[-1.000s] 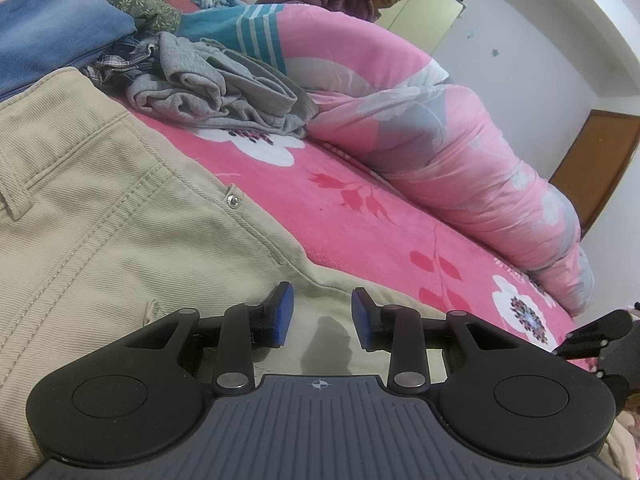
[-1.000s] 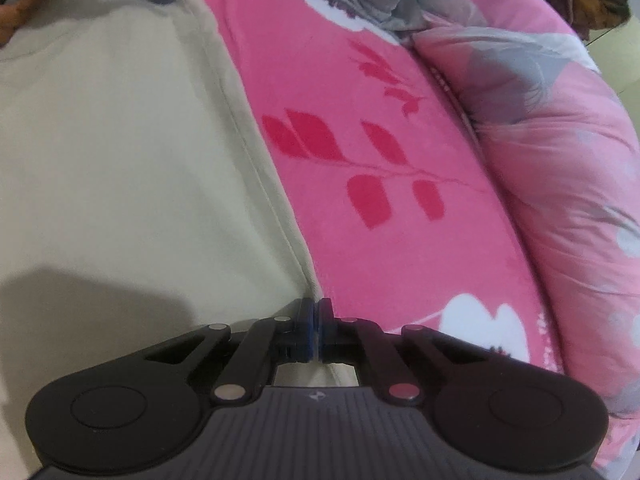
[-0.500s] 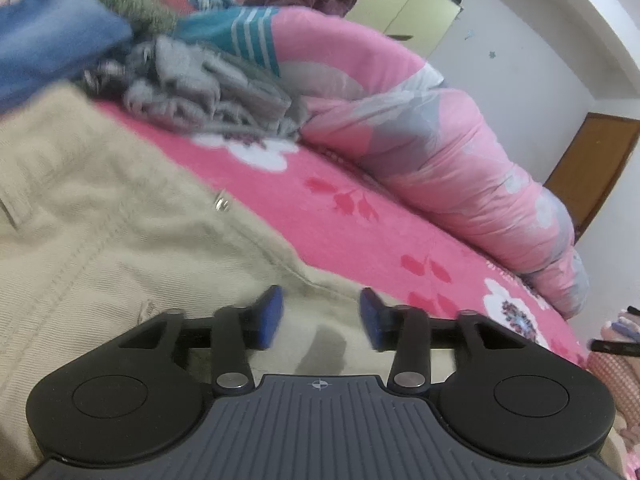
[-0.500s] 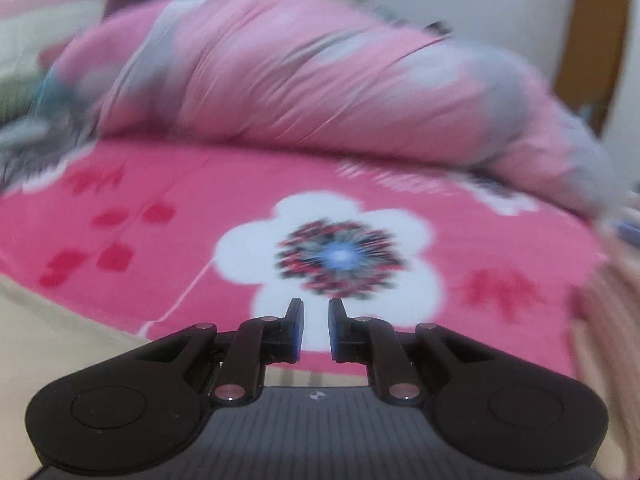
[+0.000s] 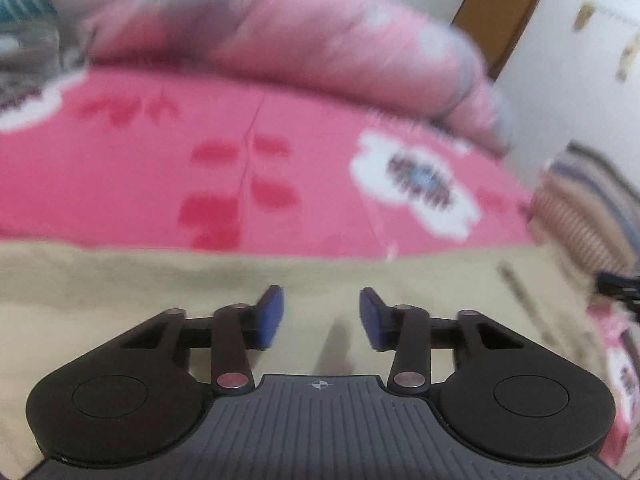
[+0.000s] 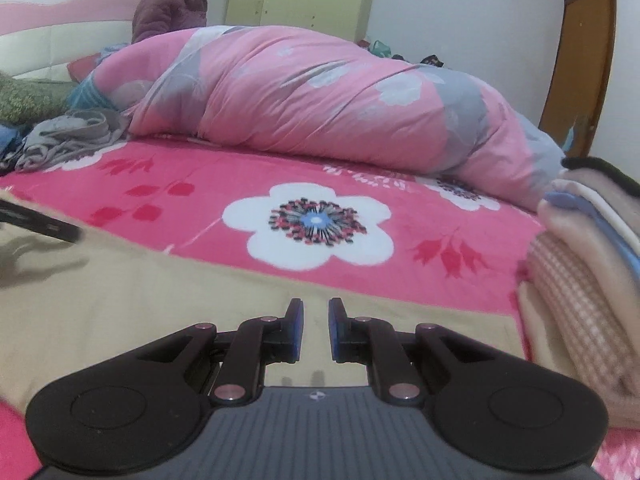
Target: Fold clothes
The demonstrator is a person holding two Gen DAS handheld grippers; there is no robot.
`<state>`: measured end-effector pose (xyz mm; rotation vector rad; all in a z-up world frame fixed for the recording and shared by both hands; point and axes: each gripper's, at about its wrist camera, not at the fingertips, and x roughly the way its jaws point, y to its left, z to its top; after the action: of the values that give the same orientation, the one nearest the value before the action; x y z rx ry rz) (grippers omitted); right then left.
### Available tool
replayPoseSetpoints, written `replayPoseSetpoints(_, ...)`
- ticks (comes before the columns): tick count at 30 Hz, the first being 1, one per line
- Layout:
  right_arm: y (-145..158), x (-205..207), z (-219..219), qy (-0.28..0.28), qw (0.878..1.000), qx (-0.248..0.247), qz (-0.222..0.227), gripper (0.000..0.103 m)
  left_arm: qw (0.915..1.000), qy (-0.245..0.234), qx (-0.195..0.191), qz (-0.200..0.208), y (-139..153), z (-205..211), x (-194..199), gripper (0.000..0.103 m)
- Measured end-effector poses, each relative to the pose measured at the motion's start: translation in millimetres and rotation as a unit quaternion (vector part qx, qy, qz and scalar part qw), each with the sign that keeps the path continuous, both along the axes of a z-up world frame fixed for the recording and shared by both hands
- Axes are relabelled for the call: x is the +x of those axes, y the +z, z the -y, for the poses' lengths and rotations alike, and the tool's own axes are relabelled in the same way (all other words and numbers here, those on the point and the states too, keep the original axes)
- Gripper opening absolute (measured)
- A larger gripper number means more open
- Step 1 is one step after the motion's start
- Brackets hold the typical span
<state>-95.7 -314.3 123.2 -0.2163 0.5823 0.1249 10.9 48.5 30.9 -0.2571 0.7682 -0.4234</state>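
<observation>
Beige trousers [image 5: 120,292] lie spread on the pink flowered bedspread [image 5: 120,168]; the left wrist view is blurred by motion. My left gripper [image 5: 320,316] hangs open just above the beige cloth with nothing between its blue pads. In the right wrist view the same trousers [image 6: 140,292] stretch across the foreground. There my right gripper [image 6: 316,328] stands open with a narrow gap, empty, low over the cloth near its far edge. The tip of the left gripper [image 6: 44,224] shows at the left edge.
A rolled pink and grey quilt [image 6: 320,96] lies across the far side of the bed. Crumpled grey clothes [image 6: 68,136] sit at the far left. A stack of folded blankets [image 6: 588,264] stands at the right. A person [image 6: 176,0] is behind the bed; a brown door [image 6: 584,64] is far right.
My right gripper went from shut on the trouser edge to open and swung up to face across the bed. My left gripper turned right, away from the waistband, and opened wider.
</observation>
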Motion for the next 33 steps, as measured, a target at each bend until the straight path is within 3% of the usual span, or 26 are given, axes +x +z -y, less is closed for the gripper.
replayPoseSetpoints(4,-8,-27,-1,0.007,1.0,-0.02,-0.011,0.015,1.0,0.003,-0.001,-0.005,-13,-1,3,0.04)
replayPoseSetpoints(11,-30,-77,-29,0.056,0.994,-0.089,-0.021,0.044,0.9997,0.002,0.024,0.005,-12,6,1,0.04)
replayPoseSetpoints(15,-47,-106,-47,0.088,0.986,-0.136,-0.034,0.048,0.9997,0.002,0.025,0.006,-12,6,1,0.04)
replayPoseSetpoints(18,-62,-119,-56,0.093,0.978,-0.182,-0.046,0.038,0.9996,0.002,0.027,0.008,-12,6,0,0.04)
replayPoseSetpoints(20,-63,-116,-52,0.067,0.977,-0.198,-0.041,0.003,0.9996,0.003,0.026,0.01,-13,6,-1,0.04)
replayPoseSetpoints(22,-54,-109,-41,0.033,0.98,-0.196,-0.023,0.0,0.9996,0.004,0.024,0.011,-13,5,-1,0.04)
replayPoseSetpoints(28,14,-60,36,-0.086,0.981,-0.167,0.047,0.0,0.9998,0.008,0.012,0.01,-15,2,0,0.039)
replayPoseSetpoints(31,30,-33,66,-0.113,0.988,-0.104,0.029,0.0,0.9999,0.009,0.006,0.01,-15,1,0,0.039)
replayPoseSetpoints(33,33,-29,61,-0.08,0.995,-0.051,0.015,0.001,0.9999,0.011,-0.001,0.011,-16,-1,-1,0.039)
